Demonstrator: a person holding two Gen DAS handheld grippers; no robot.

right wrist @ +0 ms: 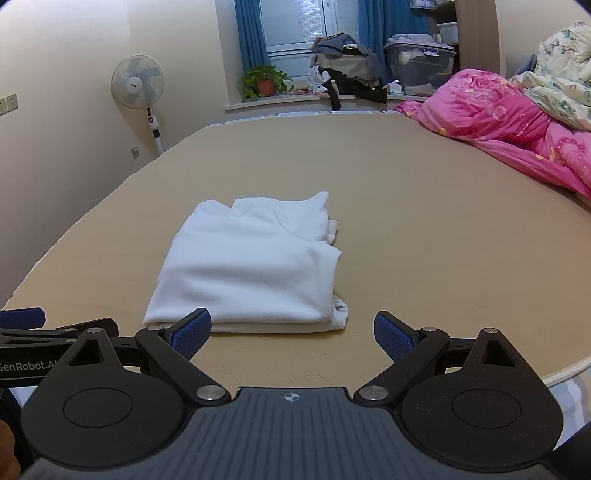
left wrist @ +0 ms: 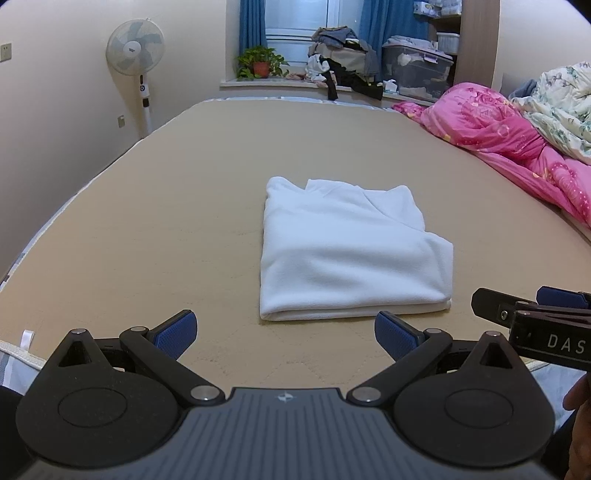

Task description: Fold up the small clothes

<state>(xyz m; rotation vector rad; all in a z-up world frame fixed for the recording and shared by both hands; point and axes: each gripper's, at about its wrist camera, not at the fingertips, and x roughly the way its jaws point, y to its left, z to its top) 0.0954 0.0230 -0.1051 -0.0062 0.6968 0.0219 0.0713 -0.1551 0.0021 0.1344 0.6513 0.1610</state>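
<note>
The pink quilt [left wrist: 509, 136] runs off the right edge in both views. The fan [left wrist: 135, 48] brand label is too small to read. The right gripper [left wrist: 532, 317] is cut off in the left view.

Both cameras sit low at the near edge of the bed [left wrist: 147, 192] and look forward along their own fingers toward the window [right wrist: 295, 26]. The left view has the folded white cloth [left wrist: 351, 254] ahead and a little right; the right view has it ahead-left [right wrist: 251, 266]. Both share bed, cloth and fan [left wrist: 135, 48].
</note>
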